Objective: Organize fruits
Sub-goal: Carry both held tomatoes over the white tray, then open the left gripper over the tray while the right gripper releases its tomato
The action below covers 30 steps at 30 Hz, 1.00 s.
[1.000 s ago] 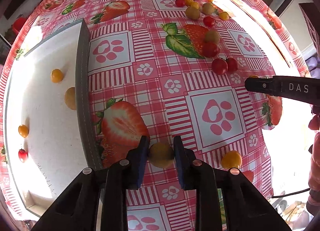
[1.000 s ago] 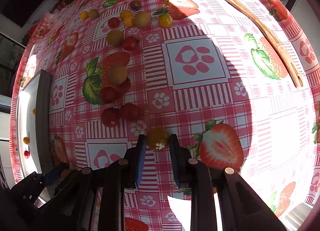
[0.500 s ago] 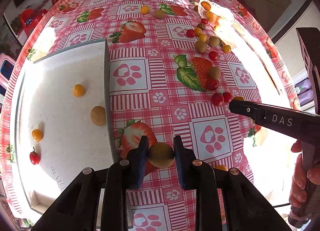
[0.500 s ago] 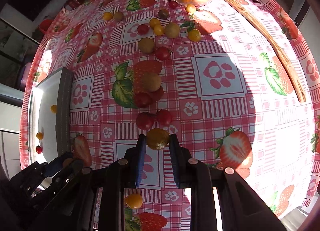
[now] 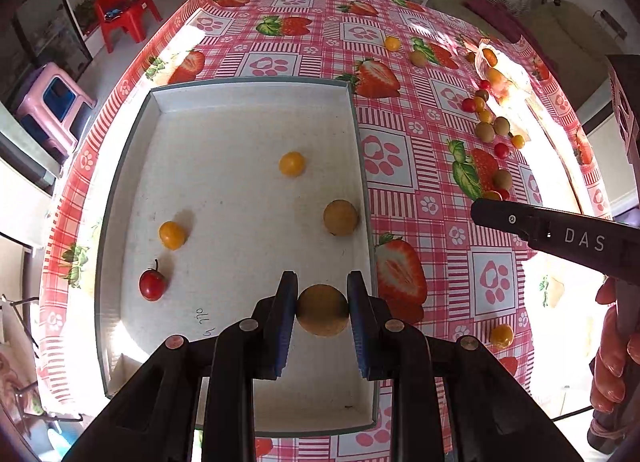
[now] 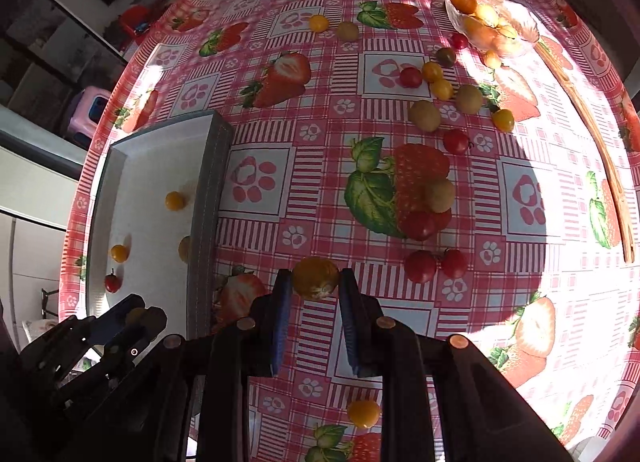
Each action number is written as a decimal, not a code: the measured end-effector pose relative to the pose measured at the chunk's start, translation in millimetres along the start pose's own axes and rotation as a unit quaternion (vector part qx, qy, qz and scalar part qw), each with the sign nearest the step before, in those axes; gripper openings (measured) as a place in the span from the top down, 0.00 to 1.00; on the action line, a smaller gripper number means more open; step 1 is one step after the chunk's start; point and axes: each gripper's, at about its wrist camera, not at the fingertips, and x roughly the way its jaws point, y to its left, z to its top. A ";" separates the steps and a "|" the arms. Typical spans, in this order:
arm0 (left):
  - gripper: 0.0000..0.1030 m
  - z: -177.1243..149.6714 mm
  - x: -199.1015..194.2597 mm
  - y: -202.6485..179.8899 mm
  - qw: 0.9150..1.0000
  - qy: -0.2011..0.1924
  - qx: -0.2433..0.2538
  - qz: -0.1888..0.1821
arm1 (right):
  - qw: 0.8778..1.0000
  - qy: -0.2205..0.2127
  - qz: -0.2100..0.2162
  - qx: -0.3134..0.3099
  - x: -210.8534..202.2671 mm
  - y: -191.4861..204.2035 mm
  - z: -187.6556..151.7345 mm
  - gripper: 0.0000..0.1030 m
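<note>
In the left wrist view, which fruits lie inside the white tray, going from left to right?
Red tomato → orange tomato → second orange tomato → brownish fruit by the right wall of the tray. The brownish fruit held above the tray is left out.

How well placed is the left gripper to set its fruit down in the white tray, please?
Probably well placed, yes: the left gripper, shut on a brownish round fruit, is above the white tray, and the floor under it looks bare.
</note>
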 end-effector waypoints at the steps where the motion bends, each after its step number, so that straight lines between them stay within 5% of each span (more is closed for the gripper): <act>1: 0.74 -1.9 -0.5 7.9 1.000 0.000 -0.006 0.005 | 1.000 0.001 0.004 -0.007 1.9 8.6 1.6 0.75; 15: 0.74 -27.9 19.0 89.4 0.996 0.022 -0.065 0.058 | 0.993 0.041 0.050 -0.103 47.9 116.1 19.4 0.75; 30: 0.73 -34.6 30.2 93.2 0.996 0.028 -0.053 0.070 | 0.988 0.082 0.023 -0.131 94.6 136.5 21.8 0.74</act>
